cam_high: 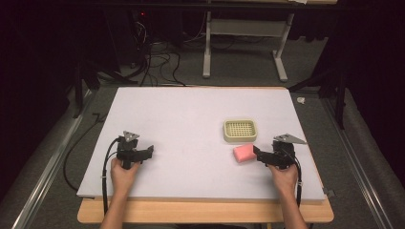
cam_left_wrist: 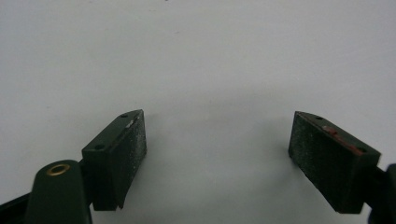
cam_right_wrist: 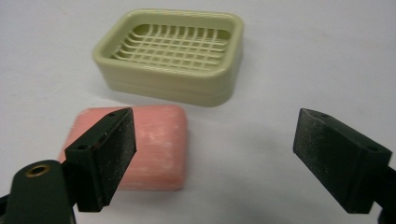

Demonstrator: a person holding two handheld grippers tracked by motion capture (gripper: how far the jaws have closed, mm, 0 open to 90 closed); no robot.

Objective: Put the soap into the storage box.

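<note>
A pink bar of soap point(cam_high: 243, 152) lies flat on the white mat, just in front of an empty pale green soap dish point(cam_high: 227, 131) with a grid floor. My right gripper point(cam_high: 261, 155) stands open right beside the soap, pointing left toward it. In the right gripper view the soap point(cam_right_wrist: 159, 144) lies low and left, partly behind the left jaw and mostly outside the gap of the right gripper point(cam_right_wrist: 215, 135), with the dish point(cam_right_wrist: 187, 93) beyond it. My left gripper point(cam_high: 147, 151) rests at the mat's left, and the left gripper point(cam_left_wrist: 217, 140) has its jaws wide open over bare mat.
The white mat point(cam_high: 191, 114) covers a wooden table whose front edge point(cam_high: 205, 212) runs below the hands. Beyond the table's far edge stand a grey metal frame point(cam_high: 243, 43) and loose cables point(cam_high: 157, 62) on the floor. A cable point(cam_high: 102, 176) trails from the left gripper.
</note>
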